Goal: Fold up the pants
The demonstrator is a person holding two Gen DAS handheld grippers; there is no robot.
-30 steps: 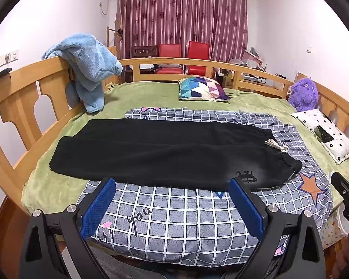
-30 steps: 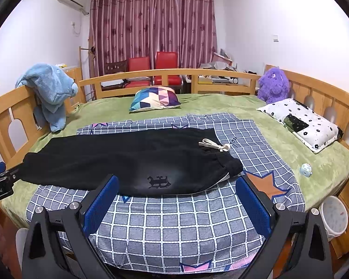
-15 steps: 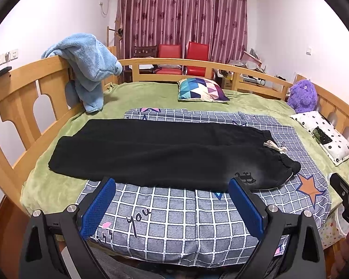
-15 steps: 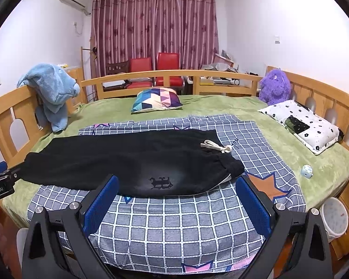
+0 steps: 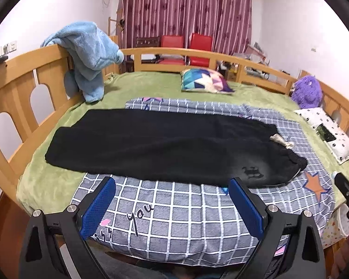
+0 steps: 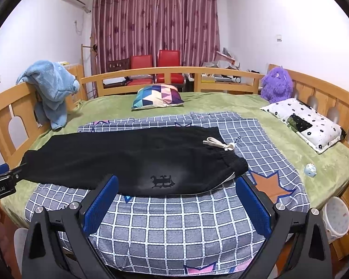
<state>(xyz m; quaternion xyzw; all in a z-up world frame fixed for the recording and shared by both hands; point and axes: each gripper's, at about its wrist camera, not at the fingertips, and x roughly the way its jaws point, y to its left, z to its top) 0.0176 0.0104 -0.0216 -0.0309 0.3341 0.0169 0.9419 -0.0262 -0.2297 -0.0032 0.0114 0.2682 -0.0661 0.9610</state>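
Observation:
Black pants (image 5: 165, 144) lie flat across the bed, folded lengthwise, with the waistband and white drawstring (image 5: 280, 139) at the right and the leg cuffs at the left. They also show in the right wrist view (image 6: 132, 160), with a dark logo (image 6: 162, 181) near the front edge. My left gripper (image 5: 172, 200) is open and empty, held off the bed's near edge below the pants. My right gripper (image 6: 176, 197) is open and empty, near the waistband end.
A grey checked quilt (image 5: 181, 216) covers the green bedspread (image 5: 137, 86) under the pants. Wooden rails (image 5: 23, 76) ring the bed. A blue plush towel (image 5: 88, 53), a patterned cushion (image 6: 158, 96), a purple toy (image 6: 276, 84), a white pillow (image 6: 304, 122) and a white bin (image 6: 337, 216) sit around.
Both grippers have drifted slightly toward the bed; the pants sit a little lower and closer in view. Nothing was grasped.

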